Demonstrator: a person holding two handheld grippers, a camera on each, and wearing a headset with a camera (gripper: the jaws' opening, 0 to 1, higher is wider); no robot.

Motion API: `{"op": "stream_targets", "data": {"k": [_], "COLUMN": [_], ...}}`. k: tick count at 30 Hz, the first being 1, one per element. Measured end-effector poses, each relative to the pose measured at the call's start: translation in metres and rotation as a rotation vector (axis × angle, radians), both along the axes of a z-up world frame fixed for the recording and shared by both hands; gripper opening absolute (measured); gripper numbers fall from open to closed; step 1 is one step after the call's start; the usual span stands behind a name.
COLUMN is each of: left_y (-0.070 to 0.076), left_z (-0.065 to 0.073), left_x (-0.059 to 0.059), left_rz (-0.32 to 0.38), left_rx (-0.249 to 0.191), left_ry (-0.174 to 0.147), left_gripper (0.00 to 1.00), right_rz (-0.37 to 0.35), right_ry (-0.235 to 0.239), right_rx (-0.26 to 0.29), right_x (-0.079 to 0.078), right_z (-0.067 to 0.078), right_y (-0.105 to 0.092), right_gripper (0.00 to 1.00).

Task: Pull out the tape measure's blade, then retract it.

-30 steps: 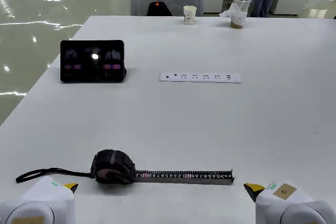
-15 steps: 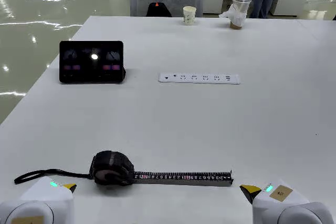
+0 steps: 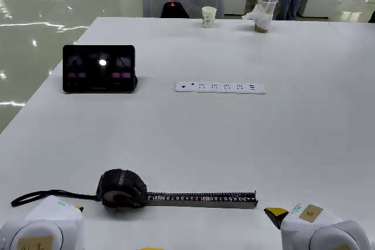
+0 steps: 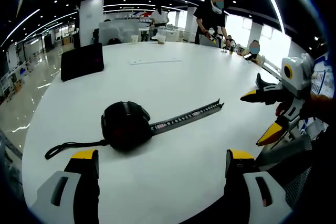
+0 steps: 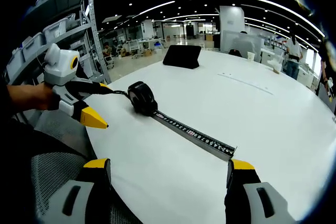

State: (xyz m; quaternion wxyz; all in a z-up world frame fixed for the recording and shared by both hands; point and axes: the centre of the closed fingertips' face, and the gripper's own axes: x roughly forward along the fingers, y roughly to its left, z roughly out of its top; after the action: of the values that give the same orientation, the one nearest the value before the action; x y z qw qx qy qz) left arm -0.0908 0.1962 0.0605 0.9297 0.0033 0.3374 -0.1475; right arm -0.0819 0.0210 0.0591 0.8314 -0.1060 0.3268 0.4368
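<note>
Left tool (image 4: 161, 156) has its two yellow-tipped jaws spread wide with nothing between them. The right tool (image 5: 169, 164) is spread just as wide and is also empty. Both hang at the near edge of the white surface (image 3: 234, 139), apart from each other.

Between and just ahead of them lies the tape measure (image 3: 122, 188), touching neither tool. Its black round case sits nearer the left tool. The blade (image 3: 202, 198) is drawn out of the case and lies flat along the surface, its free end near the right tool's jaws. A black wrist strap (image 3: 47, 194) trails from the other side of the case, past the left tool.

Farther back stand a dark tablet (image 3: 98, 68) and a white power strip (image 3: 220, 87), with a paper cup (image 3: 208, 16) and a plastic cup (image 3: 265, 10) at the far edge.
</note>
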Motion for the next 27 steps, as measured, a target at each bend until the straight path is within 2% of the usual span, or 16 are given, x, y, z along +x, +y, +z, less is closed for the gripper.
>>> {"op": "stream_targets", "data": {"k": [9, 14, 27], "left_y": [0.004, 0.009, 0.009], "left_z": [-0.004, -0.004, -0.004], "left_x": [0.004, 0.012, 0.029], "left_rz": [0.024, 0.033, 0.033], "left_rx": [-0.019, -0.014, -0.014], "left_ry": [0.016, 0.013, 0.01], "left_gripper": [0.97, 0.97, 0.97], "right_rz": [0.042, 0.074, 0.154], "right_ry": [0.002, 0.0, 0.001], "right_rx": [-0.034, -0.046, -0.086], "right_x": [0.006, 0.011, 0.026], "right_z": [-0.005, -0.005, -0.009], "right_y": [-0.002, -0.001, -0.003], "right_gripper": [0.88, 0.88, 0.88]}}
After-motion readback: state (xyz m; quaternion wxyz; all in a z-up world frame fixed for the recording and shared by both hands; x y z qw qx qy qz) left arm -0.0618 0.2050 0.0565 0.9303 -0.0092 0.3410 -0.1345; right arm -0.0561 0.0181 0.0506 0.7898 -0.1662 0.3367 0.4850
